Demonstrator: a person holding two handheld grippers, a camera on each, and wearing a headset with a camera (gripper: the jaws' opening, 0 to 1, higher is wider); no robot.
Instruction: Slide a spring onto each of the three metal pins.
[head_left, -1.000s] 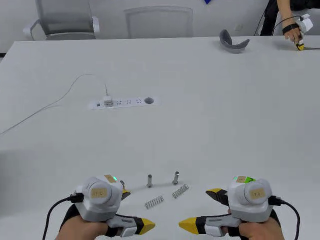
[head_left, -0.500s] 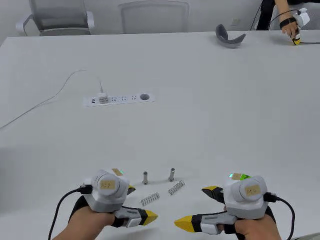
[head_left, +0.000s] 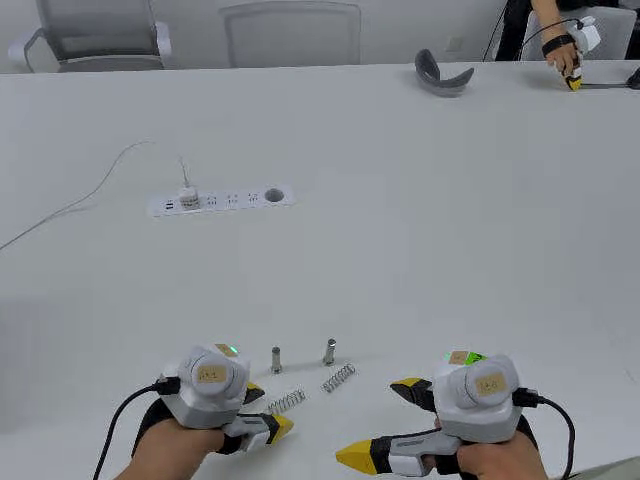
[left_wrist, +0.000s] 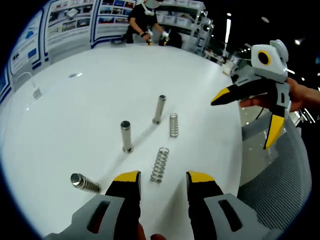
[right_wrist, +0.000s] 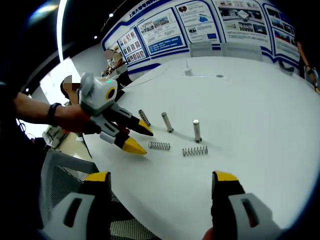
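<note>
Showing the left claw (head_left: 266, 408) with jaws parted and empty, the gap narrower than a second before and aimed at the near left spring (left_wrist: 160, 164), which lay just ahead of the tips, untouched. The right claw (head_left: 380, 420) had stayed spread wide, holding nothing, near the right of the parts.

Beyond that spring stood the left pin (left_wrist: 125, 135), upright. Farther right stood the right pin (left_wrist: 159, 108), also upright, with the second spring (left_wrist: 173, 124) lying just beside its foot. Pins and springs had kept their places relative to one another; the shift across the head view was the camera's.

A third pin (left_wrist: 82, 182) lay on its side left of the claw and looked ribbed, as if already sleeved by a spring, though it was too small to confirm.

Judged from this, the narrowing prepared a pickup. Two pins remained bare and neither loose spring had been lifted.

All parts rested on a broad white table (head_left: 420, 230). Farther off lay a power strip (head_left: 220, 200) with its cable (head_left: 70, 205) and a grey curved band (head_left: 443, 78) at the far edge. Two chairs (head_left: 290, 30) stood behind it, and another person's hand (head_left: 560, 52) showed at the far right. Posters (right_wrist: 165, 37) lined the wall.
</note>
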